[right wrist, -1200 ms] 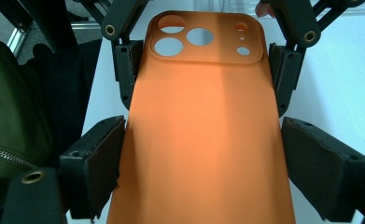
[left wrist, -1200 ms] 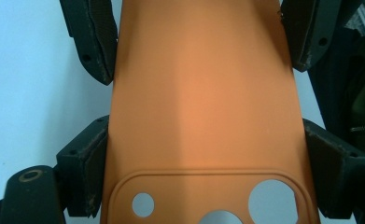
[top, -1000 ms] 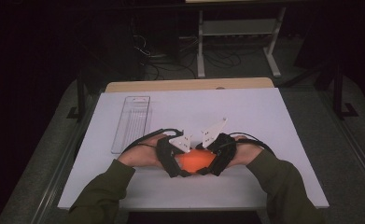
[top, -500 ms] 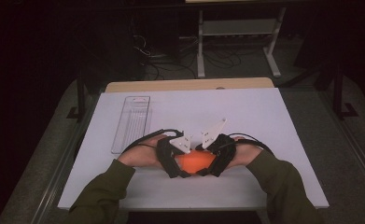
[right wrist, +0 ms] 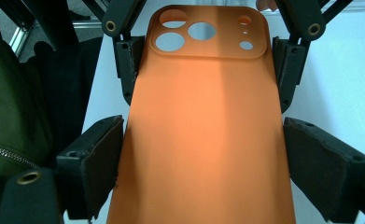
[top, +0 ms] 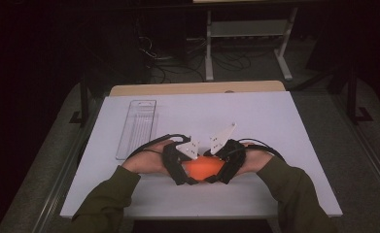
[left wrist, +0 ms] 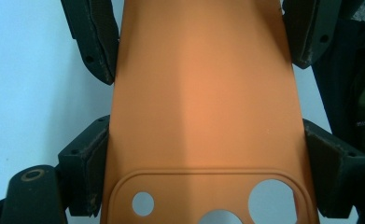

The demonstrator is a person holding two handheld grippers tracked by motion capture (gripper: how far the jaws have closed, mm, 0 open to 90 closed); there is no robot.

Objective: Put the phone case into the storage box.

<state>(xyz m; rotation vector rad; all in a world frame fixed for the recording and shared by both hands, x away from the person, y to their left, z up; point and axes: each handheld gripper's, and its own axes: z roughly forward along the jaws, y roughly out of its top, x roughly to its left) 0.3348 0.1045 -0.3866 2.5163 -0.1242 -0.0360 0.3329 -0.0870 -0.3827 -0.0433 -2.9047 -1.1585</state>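
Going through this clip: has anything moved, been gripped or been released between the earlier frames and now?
Nothing visibly changed. The left gripper and the right gripper both stay clamped on the sides of the orange phone case, held between them near the front of the white table. The clear plastic tray lies where it was, off to the left.

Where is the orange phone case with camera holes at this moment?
In the high view, the orange phone case with camera holes is near the table's front edge, held between left gripper and right gripper.
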